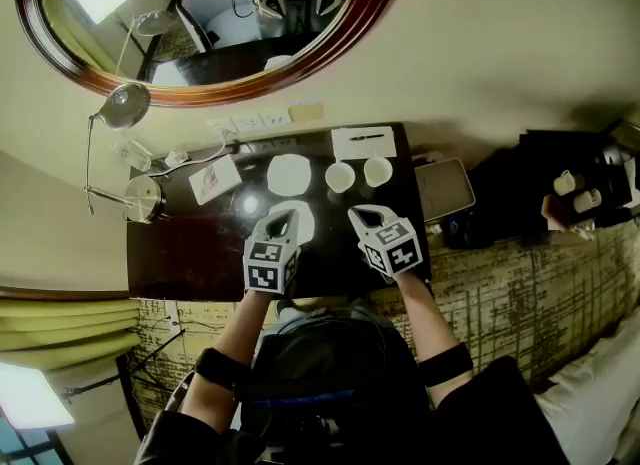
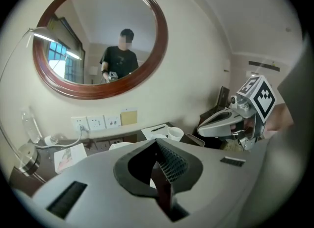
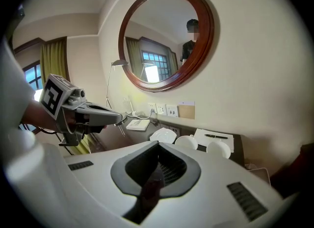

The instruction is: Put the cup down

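Hanging mirror [image 1: 200, 23]: fills the upper left of the head view, on the wall behind the desk. It is outside any path I need.
Desk [image 1: 180, 248]: dark top across the middle of the frame. I judge the cup already set down on it, so the job now is to keep clear. I should hold both grippers high and pull toward the near edge, not forward into the crockery. The lower left of the top is bare, and that is my open room. The right edge lies just beside my right gripper, and the near edge runs just below both.
Left gripper [image 1: 285, 215]: jaws pressed together with nothing between them, hanging over a white dish [image 1: 306, 225] at mid-desk.
Right gripper [image 1: 357, 213]: jaws pressed together, empty, below the cups.
Plate [image 1: 288, 173]: upper middle, just left of the cups.
Cups [image 1: 340, 176]: two, upright and side by side at the upper middle of the desk, below a notepad [image 1: 363, 141]. Neither is in my grip, and I cannot tell which one is the task's.
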